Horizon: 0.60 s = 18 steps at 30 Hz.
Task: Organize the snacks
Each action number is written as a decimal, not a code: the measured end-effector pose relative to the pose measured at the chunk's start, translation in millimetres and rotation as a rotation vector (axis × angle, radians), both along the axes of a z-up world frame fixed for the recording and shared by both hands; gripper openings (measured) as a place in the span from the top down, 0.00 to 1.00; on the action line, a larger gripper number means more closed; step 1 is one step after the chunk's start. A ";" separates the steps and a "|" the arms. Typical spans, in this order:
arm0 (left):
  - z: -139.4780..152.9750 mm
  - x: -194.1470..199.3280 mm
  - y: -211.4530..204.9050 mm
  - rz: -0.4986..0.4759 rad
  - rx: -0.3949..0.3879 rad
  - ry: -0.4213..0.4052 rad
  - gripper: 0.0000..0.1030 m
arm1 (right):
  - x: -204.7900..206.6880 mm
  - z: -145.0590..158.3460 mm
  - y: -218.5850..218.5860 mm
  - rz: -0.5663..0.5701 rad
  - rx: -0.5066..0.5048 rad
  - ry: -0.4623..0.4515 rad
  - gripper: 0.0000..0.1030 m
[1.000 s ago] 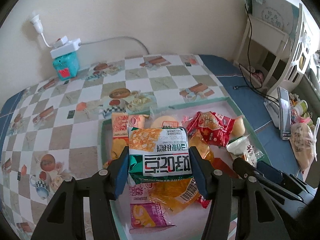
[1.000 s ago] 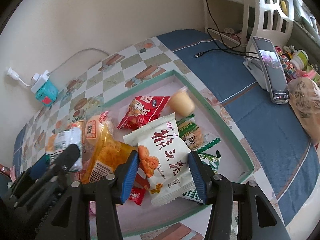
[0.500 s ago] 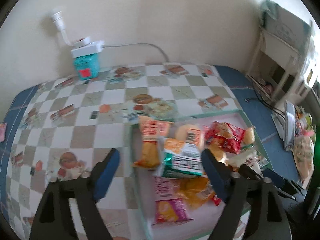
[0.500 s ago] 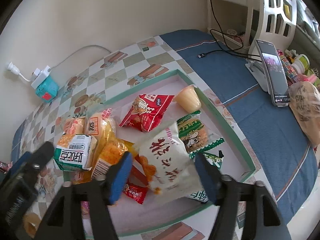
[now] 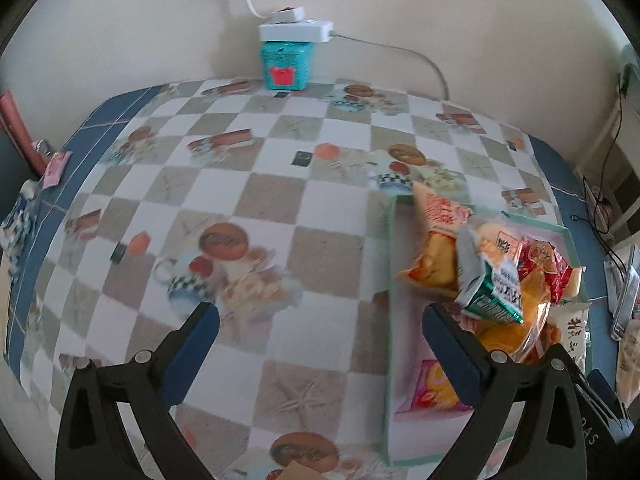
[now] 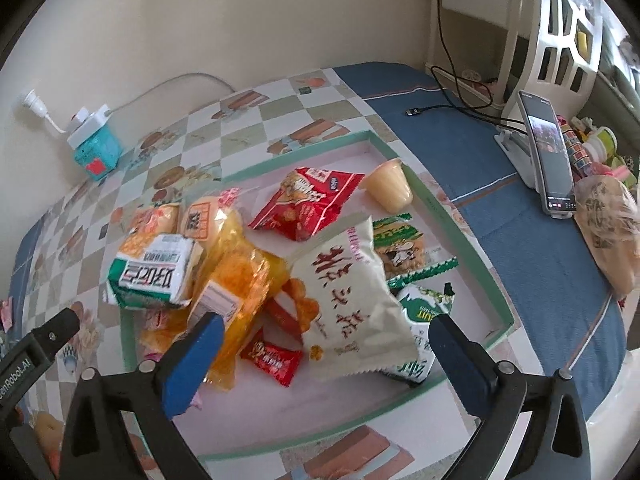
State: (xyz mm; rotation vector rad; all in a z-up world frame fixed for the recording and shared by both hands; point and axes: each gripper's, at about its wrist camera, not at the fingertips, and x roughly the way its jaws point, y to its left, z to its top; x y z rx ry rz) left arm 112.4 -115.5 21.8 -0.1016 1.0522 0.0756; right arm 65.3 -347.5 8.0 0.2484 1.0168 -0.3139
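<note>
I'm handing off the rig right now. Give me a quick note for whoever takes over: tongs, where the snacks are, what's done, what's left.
Left tongs: opening, nothing between them, over bare checkered tablecloth beside the tray.
Right tongs: opening, pads clear of the white packet lying in the tray in front of them.
Green-and-white packet sits on the heap at the tray's left end, near the orange bag, red packet and jelly cup.
Done: visible snacks are in the tray.
Left: they lie heaped; sorting seems unfinished.

Both grippers point(image 5: 316, 344) point(image 6: 324, 354) have black frames, silver screws, and blue pads on the jaws.
</note>
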 end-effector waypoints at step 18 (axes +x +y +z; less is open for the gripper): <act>-6.6 -67.7 31.8 -0.014 0.112 0.038 0.02 | -55.8 -1.5 43.3 0.078 -0.033 -0.014 0.00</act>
